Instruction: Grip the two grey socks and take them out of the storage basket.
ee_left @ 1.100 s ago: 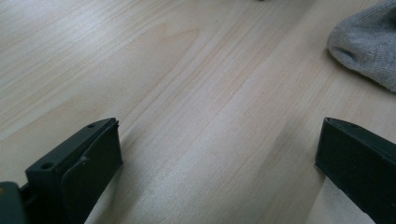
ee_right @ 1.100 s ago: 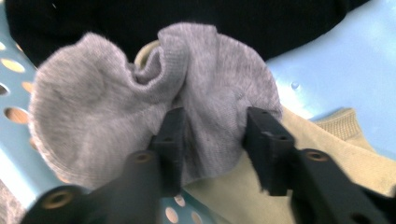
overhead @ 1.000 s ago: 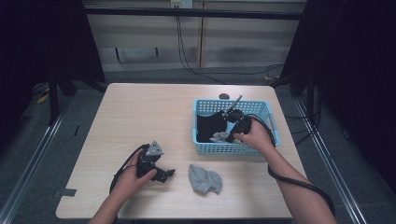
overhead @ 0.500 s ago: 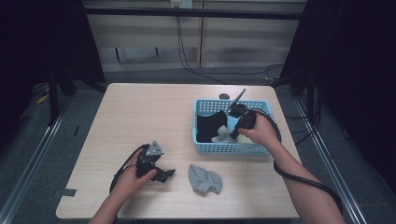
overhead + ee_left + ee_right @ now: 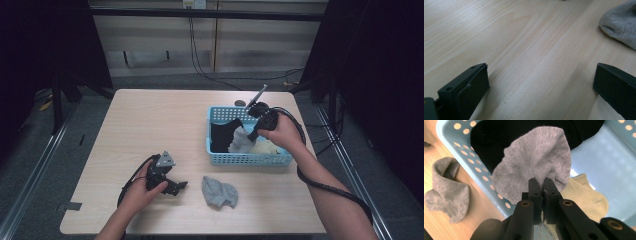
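Observation:
My right gripper (image 5: 541,185) is shut on a grey sock (image 5: 536,165), which hangs lifted over the blue basket (image 5: 461,152). In the high view the right gripper (image 5: 252,134) holds that grey sock (image 5: 241,140) above the basket (image 5: 250,159). Under it in the basket lie a black sock (image 5: 506,135) and a beige sock (image 5: 584,197). A second grey sock (image 5: 219,192) lies on the table in front of the basket. My left gripper (image 5: 177,188) rests open on the table left of that sock, whose edge (image 5: 619,25) shows beyond its wide-apart jaws.
The light wooden table (image 5: 150,125) has open room at its left and far side. A black antenna-like object (image 5: 256,96) sticks up behind the basket. Cables (image 5: 310,175) trail from the right gripper along the forearm. Dark floor and metal rails surround the table.
The right gripper has risen and moved slightly back over the basket, lifting the grey sock out of the pile. The left gripper has stayed in place on the table.

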`<state>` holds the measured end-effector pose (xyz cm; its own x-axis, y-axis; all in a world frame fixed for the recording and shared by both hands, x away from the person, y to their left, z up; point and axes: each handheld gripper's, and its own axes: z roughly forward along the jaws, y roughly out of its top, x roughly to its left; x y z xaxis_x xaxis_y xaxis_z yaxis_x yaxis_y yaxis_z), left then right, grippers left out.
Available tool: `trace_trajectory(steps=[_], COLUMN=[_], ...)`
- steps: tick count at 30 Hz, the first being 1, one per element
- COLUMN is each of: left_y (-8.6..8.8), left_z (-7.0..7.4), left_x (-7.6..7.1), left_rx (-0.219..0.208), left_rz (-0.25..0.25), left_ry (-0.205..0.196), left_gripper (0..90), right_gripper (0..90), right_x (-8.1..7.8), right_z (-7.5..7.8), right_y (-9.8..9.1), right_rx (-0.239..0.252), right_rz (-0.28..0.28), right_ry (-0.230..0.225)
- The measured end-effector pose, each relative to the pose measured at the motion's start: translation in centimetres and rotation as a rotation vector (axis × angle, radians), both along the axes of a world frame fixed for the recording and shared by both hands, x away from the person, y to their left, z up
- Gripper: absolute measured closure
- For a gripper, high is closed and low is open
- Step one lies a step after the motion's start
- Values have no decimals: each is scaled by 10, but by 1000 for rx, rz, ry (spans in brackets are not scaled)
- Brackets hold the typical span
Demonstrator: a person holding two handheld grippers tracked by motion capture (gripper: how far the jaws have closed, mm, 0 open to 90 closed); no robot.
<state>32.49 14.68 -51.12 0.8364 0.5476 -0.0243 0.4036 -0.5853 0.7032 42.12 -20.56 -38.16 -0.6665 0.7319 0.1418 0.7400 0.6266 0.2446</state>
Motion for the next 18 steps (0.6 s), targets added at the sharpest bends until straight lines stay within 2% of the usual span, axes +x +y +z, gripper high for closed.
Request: trace_trajectory(steps=[18], left_y=[0], left_z=[0], left_x=[0], left_rx=[1], left_rz=[0], left_ry=[0], left_gripper=[0], right_gripper=[870], right_x=[-5], right_z=[33], right_y=[-4], right_rx=[28], right_rz=[3], right_ry=[-27])
